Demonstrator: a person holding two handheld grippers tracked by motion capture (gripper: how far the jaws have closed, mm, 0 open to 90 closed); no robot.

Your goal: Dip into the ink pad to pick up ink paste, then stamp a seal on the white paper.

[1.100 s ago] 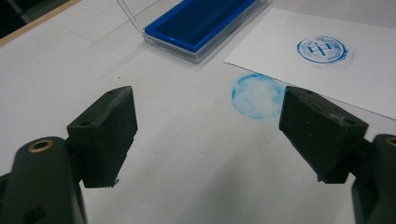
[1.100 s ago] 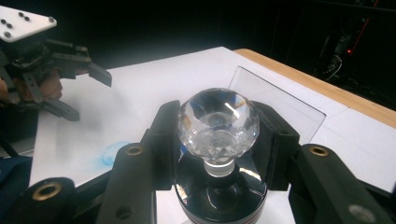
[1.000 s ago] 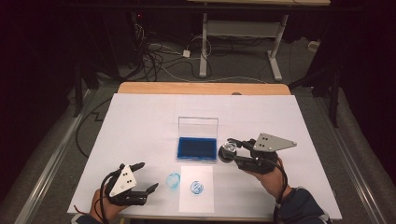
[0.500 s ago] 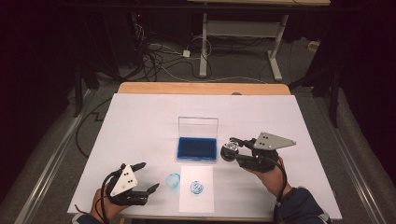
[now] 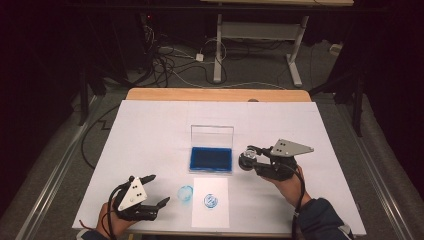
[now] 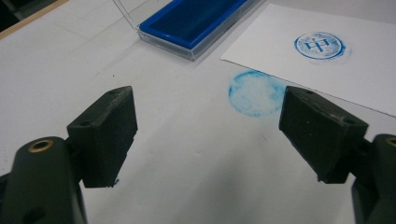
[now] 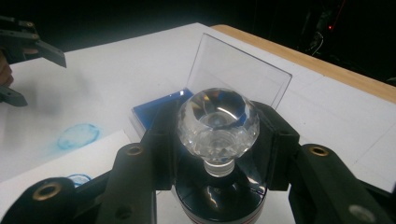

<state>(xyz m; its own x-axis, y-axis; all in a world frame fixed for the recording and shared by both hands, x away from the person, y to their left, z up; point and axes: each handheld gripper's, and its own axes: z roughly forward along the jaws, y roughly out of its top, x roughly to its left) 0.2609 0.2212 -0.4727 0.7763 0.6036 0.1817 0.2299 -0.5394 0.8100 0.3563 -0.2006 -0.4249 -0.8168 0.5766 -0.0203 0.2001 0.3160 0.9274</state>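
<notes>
In the high view, the right claw [image 5: 248,160] is gripping a round stamp with a faceted clear crystal knob [image 5: 247,156], holding it just right of the open blue ink pad in its clear plastic case [image 5: 211,159]. The left claw [image 5: 156,190] is resting at the near edge of the white-covered surface [image 5: 150,130], jaws spread and gripping nothing. A white sheet of paper bearing one round blue print [image 5: 210,201] is lying in front of the pad, with a smudged blue ring [image 5: 185,193] on the surface just beside it.

In the left gripper view, the jaws are standing wide apart over bare surface, the blue ring [image 6: 256,92] lying between them farther off. The paper [image 6: 327,60] is lying loose; with nothing pinning it, it may be dragged or lifted by an inked face, blurring a print.

In the right gripper view, the jaws are closing on the stamp's black body [image 7: 219,196] beneath the crystal knob [image 7: 217,122]. That body looks smooth and round, so it may be slipping or tilting under pressure, which would give an uneven mark or another stray print off the paper.
</notes>
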